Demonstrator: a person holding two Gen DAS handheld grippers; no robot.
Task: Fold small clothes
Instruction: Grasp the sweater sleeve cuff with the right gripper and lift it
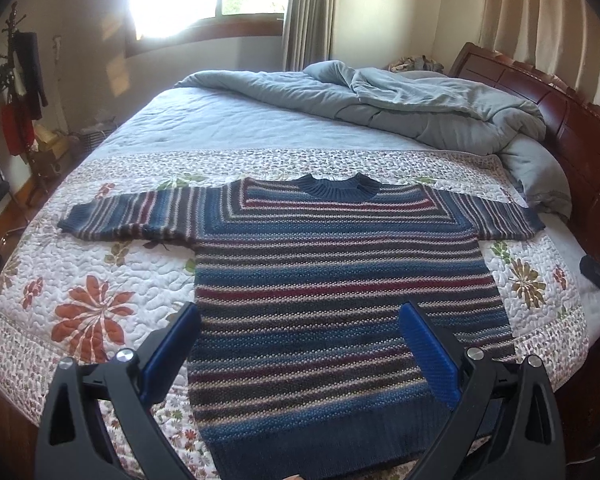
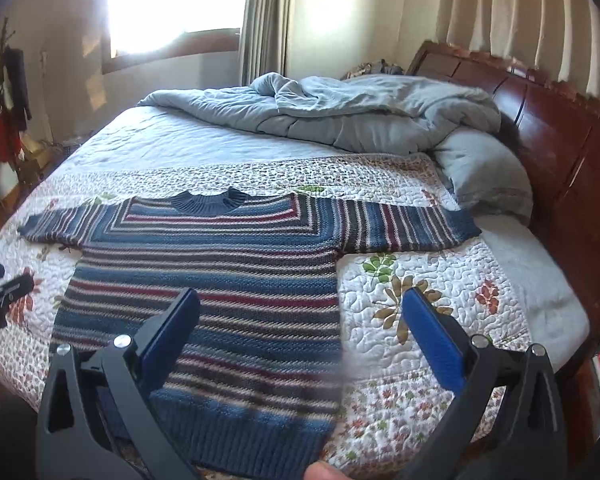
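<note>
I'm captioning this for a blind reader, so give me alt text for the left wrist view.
A blue, red and cream striped knitted sweater lies flat, sleeves spread, on a white floral quilted bedspread. The open left gripper hovers over its lower half, holding nothing. A rumpled grey duvet is heaped by the dark wooden headboard.

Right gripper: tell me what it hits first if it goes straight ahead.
Probably the striped sweater's right side edge or the floral quilt beside it; the open right gripper straddles that edge, and depth is unclear.
</note>
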